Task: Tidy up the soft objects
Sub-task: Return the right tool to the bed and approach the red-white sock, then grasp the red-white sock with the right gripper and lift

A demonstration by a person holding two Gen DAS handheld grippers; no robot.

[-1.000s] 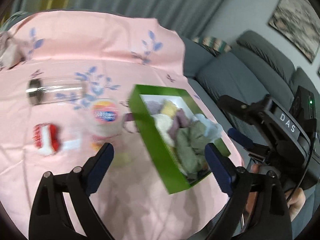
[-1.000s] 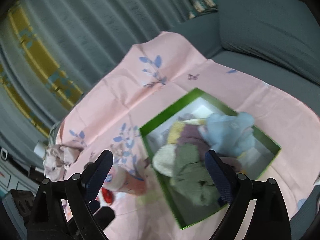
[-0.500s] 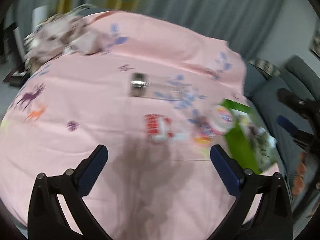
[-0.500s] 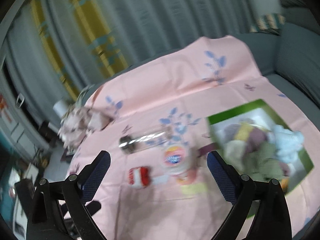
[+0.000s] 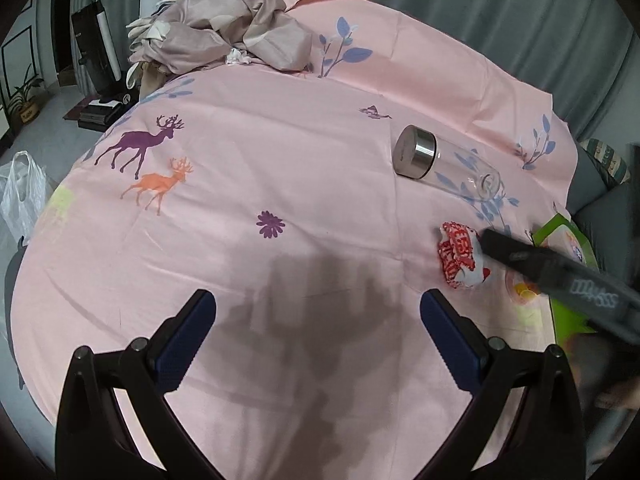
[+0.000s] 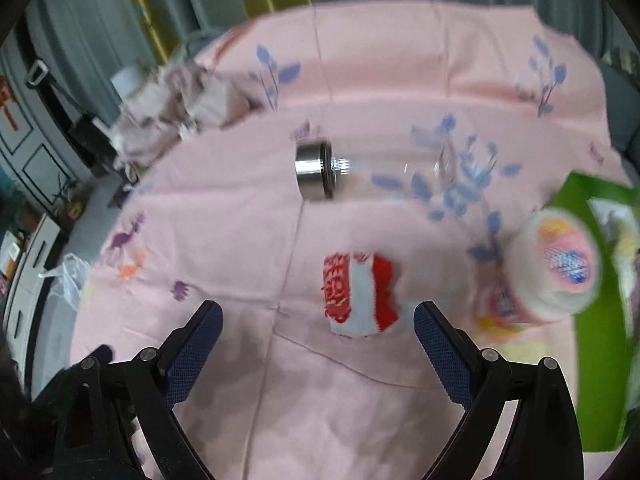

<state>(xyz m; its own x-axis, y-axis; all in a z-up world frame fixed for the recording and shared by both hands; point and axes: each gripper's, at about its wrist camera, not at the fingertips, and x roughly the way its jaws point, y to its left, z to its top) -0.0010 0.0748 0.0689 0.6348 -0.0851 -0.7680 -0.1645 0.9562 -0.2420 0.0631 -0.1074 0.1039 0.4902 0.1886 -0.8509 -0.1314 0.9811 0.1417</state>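
Observation:
A red and white soft cloth item (image 6: 360, 294) lies on the pink tablecloth; it also shows in the left wrist view (image 5: 460, 256). My right gripper (image 6: 318, 334) is open and empty, hovering just short of it. In the left wrist view one right finger (image 5: 520, 256) reaches over the item. My left gripper (image 5: 318, 324) is open and empty over bare cloth, well left of the item. A green box (image 6: 592, 280) with soft things inside stands at the right edge; the left wrist view (image 5: 560, 228) shows its corner.
A clear bottle with a steel cap (image 5: 436, 160) lies on its side behind the item, also seen from the right wrist (image 6: 360, 172). A pink-lidded tub (image 6: 556, 264) stands beside the box. A crumpled beige cloth pile (image 5: 224, 32) sits at the far table edge.
Both grippers swung left, away from the green box. The right gripper now faces the red and white item; the left gripper faces the bare middle of the table.

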